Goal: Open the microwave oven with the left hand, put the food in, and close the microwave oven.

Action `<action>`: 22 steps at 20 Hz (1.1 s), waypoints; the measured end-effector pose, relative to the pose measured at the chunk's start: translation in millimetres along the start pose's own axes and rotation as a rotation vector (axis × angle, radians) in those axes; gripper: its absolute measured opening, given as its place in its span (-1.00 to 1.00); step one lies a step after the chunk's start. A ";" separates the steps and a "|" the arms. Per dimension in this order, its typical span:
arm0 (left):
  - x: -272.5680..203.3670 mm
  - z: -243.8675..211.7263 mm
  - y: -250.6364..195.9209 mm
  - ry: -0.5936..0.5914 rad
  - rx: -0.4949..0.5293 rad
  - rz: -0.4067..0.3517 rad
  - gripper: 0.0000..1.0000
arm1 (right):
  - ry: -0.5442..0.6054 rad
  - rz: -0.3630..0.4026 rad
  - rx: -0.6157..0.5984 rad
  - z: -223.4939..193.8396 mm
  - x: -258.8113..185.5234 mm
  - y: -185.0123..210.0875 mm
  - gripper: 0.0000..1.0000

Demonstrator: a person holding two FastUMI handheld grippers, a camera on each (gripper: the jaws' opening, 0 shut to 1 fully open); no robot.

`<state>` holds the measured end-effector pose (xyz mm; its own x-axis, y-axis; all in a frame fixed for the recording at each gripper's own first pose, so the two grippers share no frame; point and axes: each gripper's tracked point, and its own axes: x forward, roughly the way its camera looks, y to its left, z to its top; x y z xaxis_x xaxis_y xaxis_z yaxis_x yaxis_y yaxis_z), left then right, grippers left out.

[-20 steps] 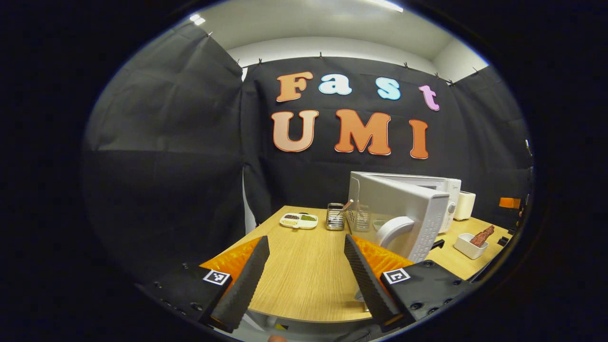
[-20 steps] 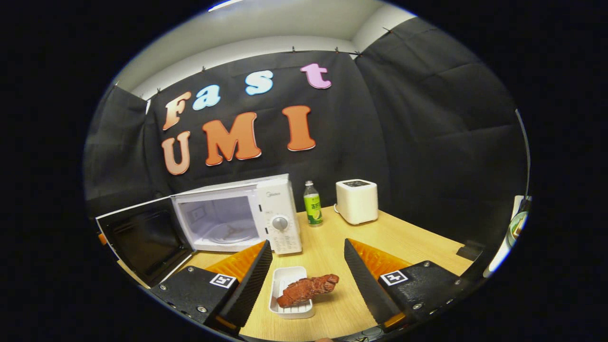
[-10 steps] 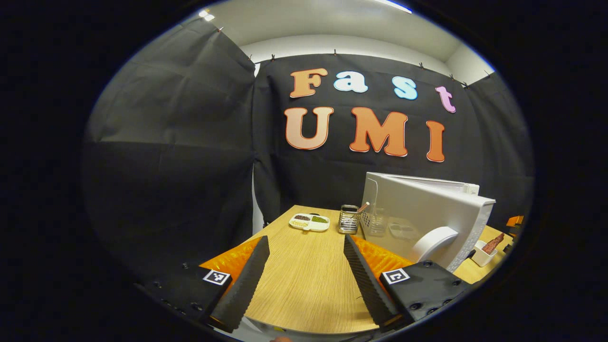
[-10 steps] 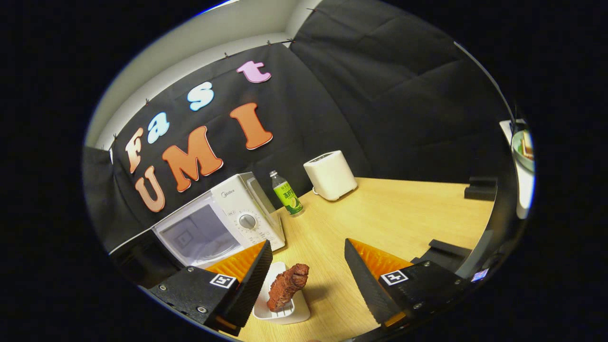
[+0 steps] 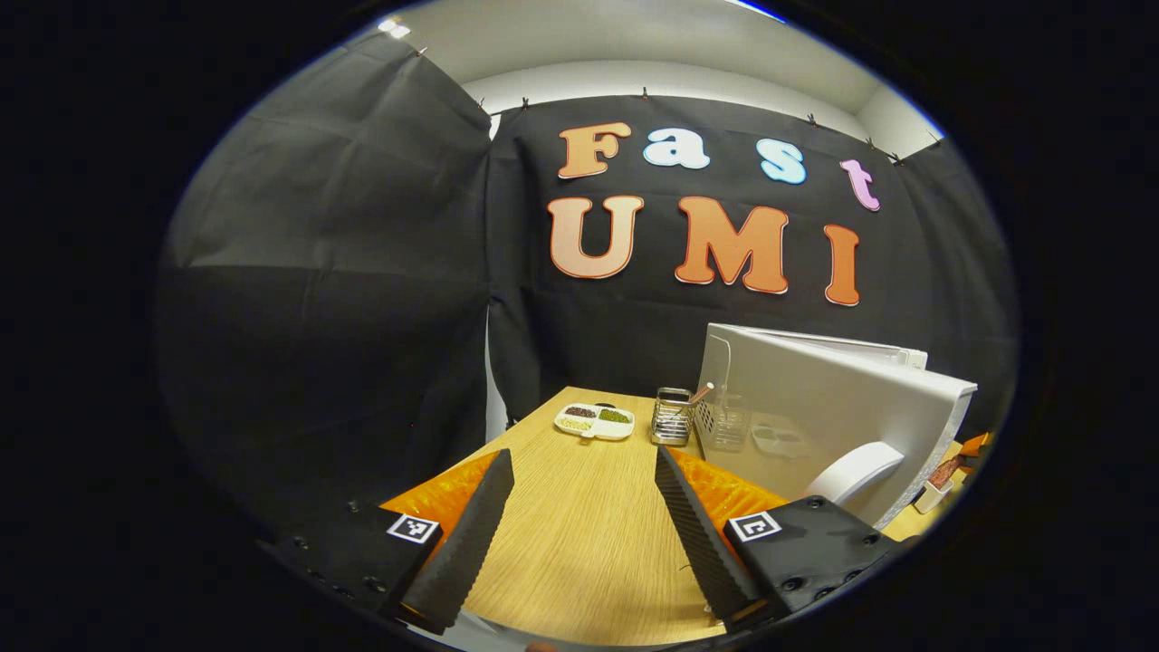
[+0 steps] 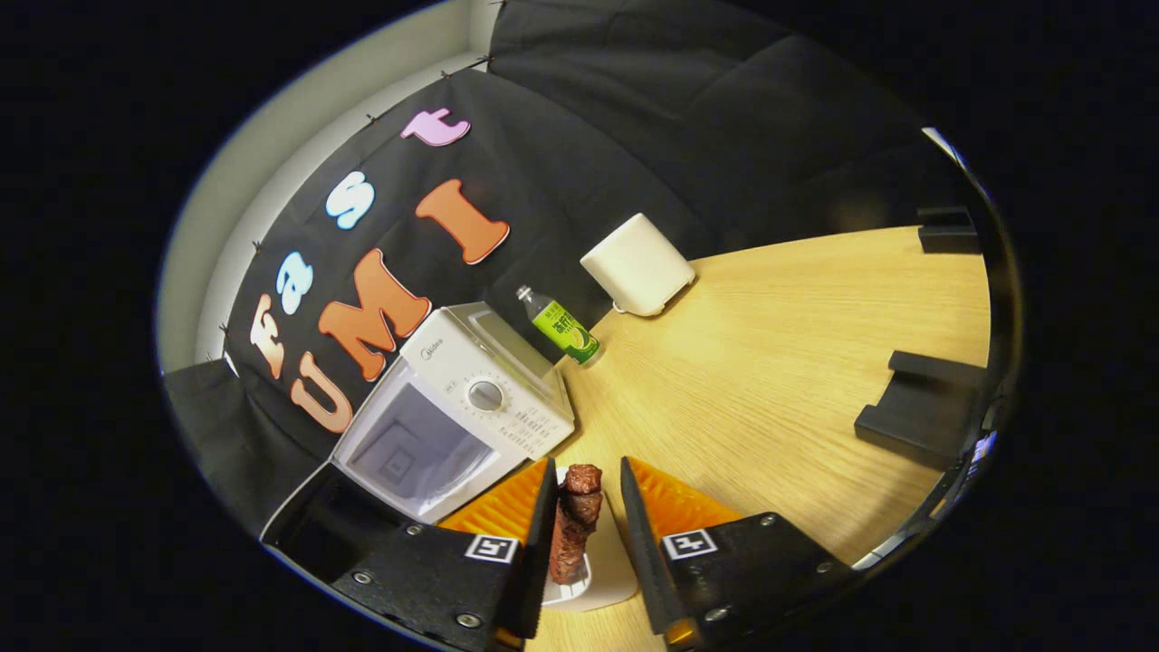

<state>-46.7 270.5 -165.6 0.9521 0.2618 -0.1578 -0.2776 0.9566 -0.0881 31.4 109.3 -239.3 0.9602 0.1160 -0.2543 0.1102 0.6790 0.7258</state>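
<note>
The white microwave [image 6: 493, 362] stands with its door [image 6: 312, 534] swung open and its cavity [image 6: 412, 448] bare. In the left gripper view that door [image 5: 806, 398] and its curved handle [image 5: 856, 471] are just right of my left gripper [image 5: 579, 534], which is open and holds nothing. A reddish-brown piece of meat [image 6: 575, 521] stands in a small white dish [image 6: 608, 570] on the table in front of the microwave. My right gripper [image 6: 589, 543] is tilted, and its fingers have closed in against the dish's two sides, with the meat between them.
A green bottle [image 6: 561, 330] and a white toaster [image 6: 638, 267] stand right of the microwave. Two black blocks [image 6: 914, 421] lie on the table's right side. A divided snack tray [image 5: 593, 421] and a wire rack [image 5: 672, 417] sit at the far left of the wooden table [image 5: 579, 507].
My right gripper went from wide open to narrowed onto the dish, moving in over it and rolling to the side. My left gripper drifted a little, still open beside the door.
</note>
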 end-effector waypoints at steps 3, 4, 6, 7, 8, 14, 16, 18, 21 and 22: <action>-1.0 5.2 -1.6 -0.011 0.009 0.004 0.99 | -0.010 0.018 0.044 3.5 2.4 6.6 -0.55; -1.4 5.0 -3.2 -0.013 0.012 0.001 0.99 | -0.002 0.017 0.056 2.7 1.9 8.6 -0.67; -1.4 5.8 -4.1 -0.016 0.018 -0.001 0.94 | -0.006 0.026 0.045 6.0 1.6 17.1 -0.76; -1.2 7.3 -4.2 -0.017 0.021 0.000 0.99 | -0.018 0.020 0.022 9.7 1.6 19.0 -0.77; -2.0 7.6 -2.6 -0.020 0.022 0.001 0.94 | -0.033 0.022 0.002 15.9 -0.9 21.8 -0.77; -1.6 9.9 2.7 -0.031 0.023 0.002 0.94 | -0.127 0.073 -0.043 59.9 -9.9 66.3 -0.78; -1.8 8.6 4.0 -0.032 0.020 0.001 0.94 | -0.141 0.105 -0.055 66.1 -10.4 90.1 -0.77; -2.7 7.0 7.9 -0.030 0.017 0.003 0.94 | -0.150 0.151 -0.053 67.4 -11.0 119.8 -0.77; -2.7 7.2 16.3 -0.035 0.011 0.009 0.94 | -0.152 0.222 -0.041 58.9 -5.8 165.5 -0.78; -3.4 6.8 18.0 -0.036 0.010 0.009 0.94 | -0.157 0.239 -0.040 55.8 -1.4 179.7 -0.78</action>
<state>-54.1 287.7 -159.9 0.9538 0.2744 -0.1226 -0.2849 0.9554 -0.0775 64.1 190.7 -72.9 0.9860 0.1649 0.0249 -0.1311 0.6745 0.7266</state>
